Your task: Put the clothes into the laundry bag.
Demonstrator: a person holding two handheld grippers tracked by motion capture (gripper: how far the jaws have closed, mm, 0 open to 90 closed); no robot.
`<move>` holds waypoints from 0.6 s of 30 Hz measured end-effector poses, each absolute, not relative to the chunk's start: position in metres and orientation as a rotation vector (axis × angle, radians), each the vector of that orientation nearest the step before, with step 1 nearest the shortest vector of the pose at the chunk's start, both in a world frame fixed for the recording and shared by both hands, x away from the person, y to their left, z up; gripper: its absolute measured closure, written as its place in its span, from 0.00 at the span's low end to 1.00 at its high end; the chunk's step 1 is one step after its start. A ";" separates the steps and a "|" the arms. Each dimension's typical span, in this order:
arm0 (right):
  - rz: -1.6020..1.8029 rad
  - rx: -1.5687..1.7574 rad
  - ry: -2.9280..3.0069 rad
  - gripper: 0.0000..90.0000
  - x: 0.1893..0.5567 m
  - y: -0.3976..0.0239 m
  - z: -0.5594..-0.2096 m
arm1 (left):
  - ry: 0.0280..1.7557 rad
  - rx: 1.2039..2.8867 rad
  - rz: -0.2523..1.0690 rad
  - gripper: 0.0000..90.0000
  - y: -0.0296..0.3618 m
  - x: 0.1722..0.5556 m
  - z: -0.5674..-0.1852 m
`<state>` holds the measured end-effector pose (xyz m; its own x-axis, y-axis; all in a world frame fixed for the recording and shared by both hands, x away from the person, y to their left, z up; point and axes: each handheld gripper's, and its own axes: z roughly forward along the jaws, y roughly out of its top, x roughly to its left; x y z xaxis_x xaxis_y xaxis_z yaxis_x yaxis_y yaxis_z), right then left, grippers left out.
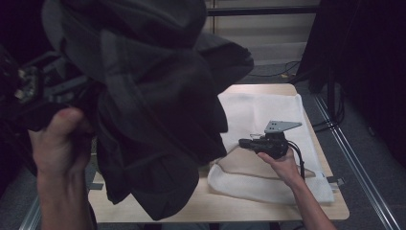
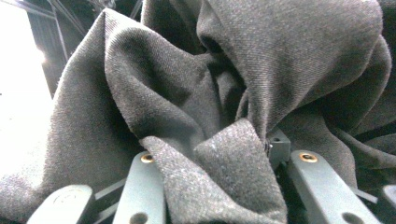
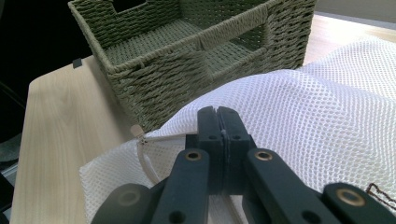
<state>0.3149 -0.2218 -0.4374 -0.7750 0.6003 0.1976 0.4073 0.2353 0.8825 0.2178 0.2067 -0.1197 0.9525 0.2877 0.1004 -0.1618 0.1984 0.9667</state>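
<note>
Left hand-held gripper [image 2: 212, 186]: pinching a bunch of dark garment [image 1: 153, 96], held up above the surface [image 1: 210, 206]
Right hand-held gripper [image 3: 218, 122]: jaws pressed together on the white mesh bag's [image 3: 317, 107] edge
Woven basket [image 3: 187, 51]: just beside the bag

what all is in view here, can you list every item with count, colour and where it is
dark garment: one, dark grey, hanging bunched above the table's left half
mesh bag: one, white, lying on the table's right half
woven basket: one, green-grey, on the table beside the mesh bag
table: one, light wood, under everything
left gripper: one, grey jaws closed on a fold of the dark garment
right gripper: one, black jaws shut on the mesh bag's edge near its zip
hands: two, left hand raised, right hand over the mesh bag
</note>
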 end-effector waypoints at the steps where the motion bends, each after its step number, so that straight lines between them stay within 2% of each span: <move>1: 1.567 0.960 2.317 1.00 0.315 -0.222 -0.438 | 0.106 1.344 0.302 0.70 0.204 0.218 -0.126; 9: 1.577 0.958 2.318 1.00 0.315 -0.223 -0.437 | 0.150 1.445 0.243 0.70 0.174 0.237 -0.190; 11: 1.580 0.958 2.318 1.00 0.315 -0.223 -0.437 | 0.179 1.445 0.174 0.70 0.169 0.248 -0.211; 18: 1.586 0.962 2.314 1.00 0.315 -0.225 -0.437 | 0.180 1.474 0.130 0.70 0.176 0.259 -0.262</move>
<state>0.3149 -0.2245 -0.4371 -0.7756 0.5960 0.2079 0.4090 0.2236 0.8847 0.2589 0.1756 -0.2624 0.9796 0.1965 -0.0412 0.0232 0.0932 0.9954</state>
